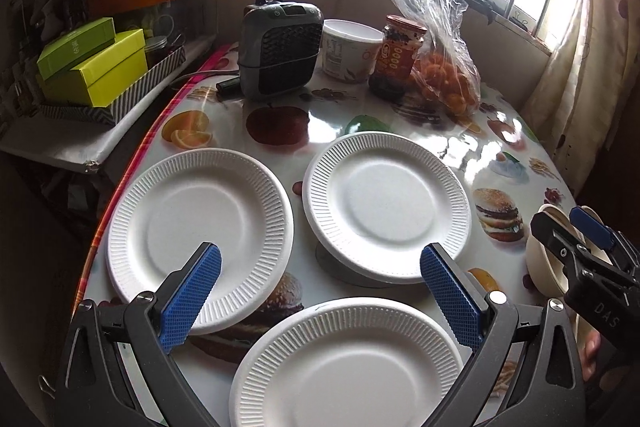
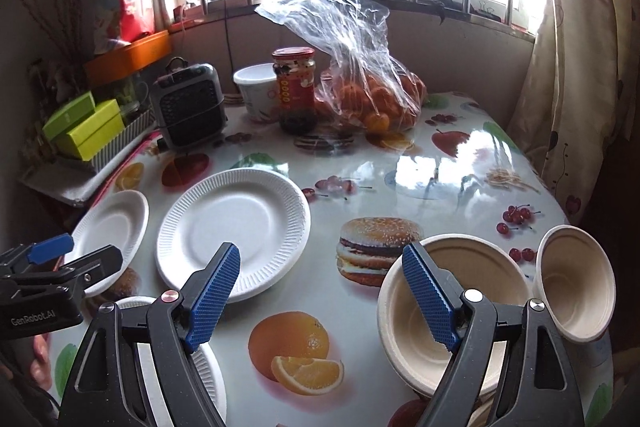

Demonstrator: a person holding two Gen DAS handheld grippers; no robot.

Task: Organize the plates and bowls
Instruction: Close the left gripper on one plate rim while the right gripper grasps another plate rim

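Note:
Three white paper plates lie on the fruit-print table: one at left [image 1: 200, 235], one tilted at centre [image 1: 386, 205], one nearest [image 1: 348, 367]. My left gripper [image 1: 320, 291] is open and empty above the near plate. In the right wrist view my right gripper [image 2: 320, 295] is open and empty; a beige paper bowl [image 2: 436, 331] sits under its right finger and a second bowl [image 2: 576, 283] leans on its side to the right. The tilted plate [image 2: 234, 231] and the left plate [image 2: 112, 231] also show there. The bowls appear at the left wrist view's right edge [image 1: 540, 259].
At the table's back stand a grey heater [image 1: 280, 47], a white tub [image 1: 350, 51], a sauce jar [image 1: 398, 55] and a bag of oranges [image 1: 444, 79]. Green boxes [image 1: 96, 67] sit on a side shelf at left. A curtain [image 2: 580, 87] hangs at right.

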